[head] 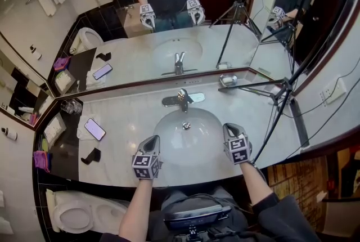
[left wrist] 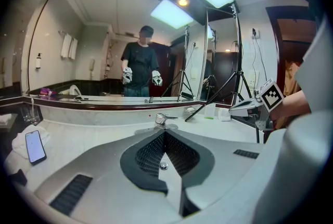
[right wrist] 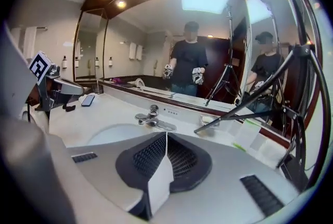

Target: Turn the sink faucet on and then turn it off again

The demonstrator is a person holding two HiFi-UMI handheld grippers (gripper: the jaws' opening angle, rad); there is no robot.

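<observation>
Pale marble bench (head: 124, 114) below a wide mirror (head: 236, 46), two grippers hovering at the sink (head: 197, 142).
The faucet (head: 183, 99) is standing behind the basin, well apart from both. The left gripper (head: 152, 139) and right gripper (head: 228, 128) are hanging over the near rim, fingers pressed together, gripping nothing. A phone (head: 94, 129) is lying left, seemingly on a cloth (head: 82, 134).

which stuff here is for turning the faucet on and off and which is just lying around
For the job: faucet, sink, left gripper, right gripper, both with jaws shut and empty.
Just lying about: phone, drinking glasses, tripod.
</observation>
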